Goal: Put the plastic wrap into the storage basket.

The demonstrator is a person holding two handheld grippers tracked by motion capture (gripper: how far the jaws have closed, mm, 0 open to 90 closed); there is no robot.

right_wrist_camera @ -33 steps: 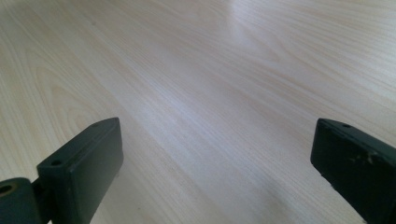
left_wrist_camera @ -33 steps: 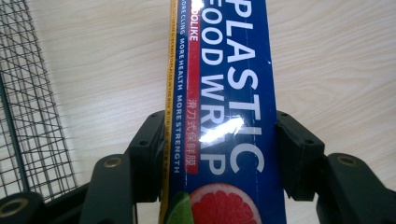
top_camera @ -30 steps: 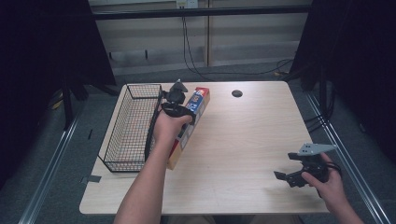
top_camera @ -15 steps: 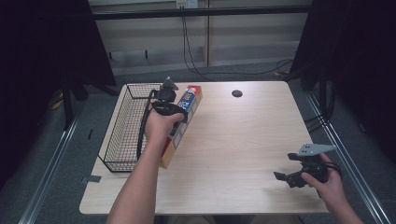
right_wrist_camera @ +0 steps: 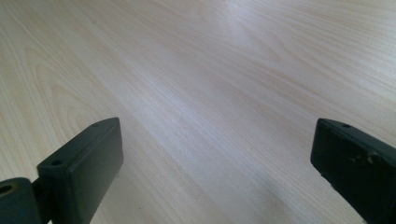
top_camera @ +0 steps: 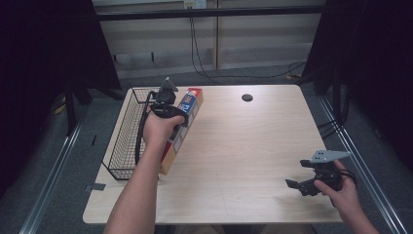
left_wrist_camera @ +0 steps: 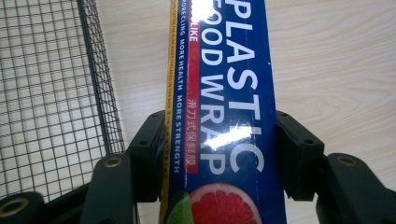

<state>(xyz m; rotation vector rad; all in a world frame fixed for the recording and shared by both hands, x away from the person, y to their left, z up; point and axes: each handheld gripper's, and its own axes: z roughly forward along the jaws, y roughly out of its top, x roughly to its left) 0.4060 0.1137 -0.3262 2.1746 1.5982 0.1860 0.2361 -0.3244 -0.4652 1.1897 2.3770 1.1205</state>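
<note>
- Gripping the plastic wrap box [left_wrist_camera: 224,116] across its width, our left gripper [top_camera: 168,105] holds it beside the wire basket [top_camera: 124,141], above the bench [top_camera: 253,146].
- We judge it light, stiff, glossy; grip mid-length.
- Our right gripper [top_camera: 311,183] rests with jaws apart.

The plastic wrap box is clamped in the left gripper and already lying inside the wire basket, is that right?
Not quite. The plastic wrap box is clamped in the left gripper, but the left gripper view shows it beside the wire basket, over the table, not inside.
</note>
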